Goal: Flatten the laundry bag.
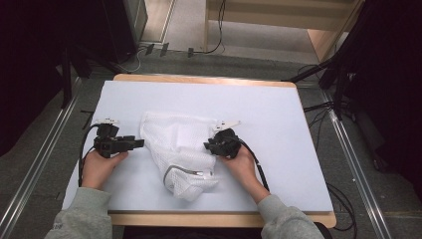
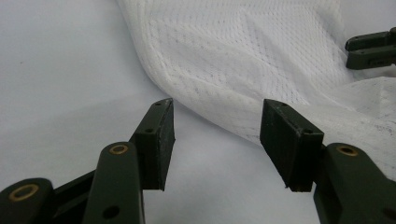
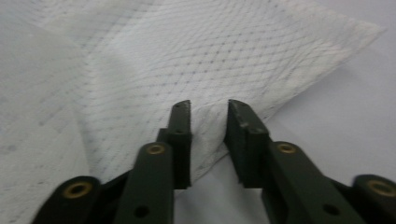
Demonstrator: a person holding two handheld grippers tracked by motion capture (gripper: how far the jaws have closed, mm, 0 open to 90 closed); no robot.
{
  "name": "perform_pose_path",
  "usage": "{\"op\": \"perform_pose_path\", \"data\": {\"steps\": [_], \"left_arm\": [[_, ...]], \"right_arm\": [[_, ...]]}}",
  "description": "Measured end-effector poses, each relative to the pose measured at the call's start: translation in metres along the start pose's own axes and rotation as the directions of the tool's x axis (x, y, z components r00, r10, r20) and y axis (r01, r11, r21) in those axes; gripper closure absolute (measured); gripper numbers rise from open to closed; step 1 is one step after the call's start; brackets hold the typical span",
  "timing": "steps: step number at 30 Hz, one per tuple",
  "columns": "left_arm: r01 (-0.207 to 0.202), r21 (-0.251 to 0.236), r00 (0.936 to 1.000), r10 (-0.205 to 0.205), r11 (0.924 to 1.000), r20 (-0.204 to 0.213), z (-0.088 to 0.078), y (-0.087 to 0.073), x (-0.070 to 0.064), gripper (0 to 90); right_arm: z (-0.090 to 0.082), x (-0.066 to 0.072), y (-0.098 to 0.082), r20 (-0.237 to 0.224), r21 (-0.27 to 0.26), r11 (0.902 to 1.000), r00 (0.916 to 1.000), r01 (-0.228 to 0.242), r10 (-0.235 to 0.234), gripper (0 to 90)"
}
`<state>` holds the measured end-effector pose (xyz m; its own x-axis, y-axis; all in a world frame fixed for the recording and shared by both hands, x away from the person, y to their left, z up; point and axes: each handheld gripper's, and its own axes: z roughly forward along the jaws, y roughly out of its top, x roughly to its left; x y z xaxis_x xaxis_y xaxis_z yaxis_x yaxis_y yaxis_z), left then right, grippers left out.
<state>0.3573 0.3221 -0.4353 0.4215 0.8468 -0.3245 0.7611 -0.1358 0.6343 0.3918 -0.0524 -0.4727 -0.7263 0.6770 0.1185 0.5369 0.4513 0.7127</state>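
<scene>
White sheet (image 1: 278,119) over wooden table, mesh bag (image 1: 179,149), left gripper (image 1: 137,143) spread, right gripper (image 1: 208,146) nearly closed around mesh fold

The mesh bag (image 3: 140,70) is blurred, cut off at the left edge.

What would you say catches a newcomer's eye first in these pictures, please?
A crumpled white mesh bag lies mid-table on the pale tabletop, its grey-edged zipper towards the person. The right gripper sits at the bag's right edge, jaws narrowly apart around a fold of mesh; the left gripper waits open just beside its left edge.
</scene>
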Motion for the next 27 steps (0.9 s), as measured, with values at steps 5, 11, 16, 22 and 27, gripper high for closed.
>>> {"op": "perform_pose_path", "data": {"steps": [5,11,16,22,27], "left_arm": [[-0.003,0.005,1.0,0.003,1.0,0.004,0.001,0.0,-0.001,46.3],[-0.003,0.001,1.0,0.003,1.0,0.009,0.001,0.0,0.0,46.3],[-0.003,0.002,0.9999,0.003,1.0,0.011,0.001,0.0,0.0,46.3],[-0.009,0.009,0.9999,0.008,0.9999,0.015,0.003,0.0,-0.002,46.3],[-0.012,0.015,0.9998,0.012,0.9998,0.018,0.004,0.0,-0.003,46.3]], "right_arm": [[0.0,-0.006,0.0,-0.01,0.001,0.9998,0.9997,-0.022,0.022,89.1],[-0.004,-0.014,0.005,-0.026,0.018,0.9986,0.9984,-0.051,0.051,90.0],[-0.016,-0.031,0.008,-0.015,-0.007,0.9951,0.995,-0.099,0.099,90.0],[-0.027,-0.054,0.006,0.007,-0.023,0.9892,0.9894,-0.145,0.145,90.0],[-0.037,-0.075,0.004,0.029,-0.037,0.9799,0.98,-0.196,0.197,90.0]]}}
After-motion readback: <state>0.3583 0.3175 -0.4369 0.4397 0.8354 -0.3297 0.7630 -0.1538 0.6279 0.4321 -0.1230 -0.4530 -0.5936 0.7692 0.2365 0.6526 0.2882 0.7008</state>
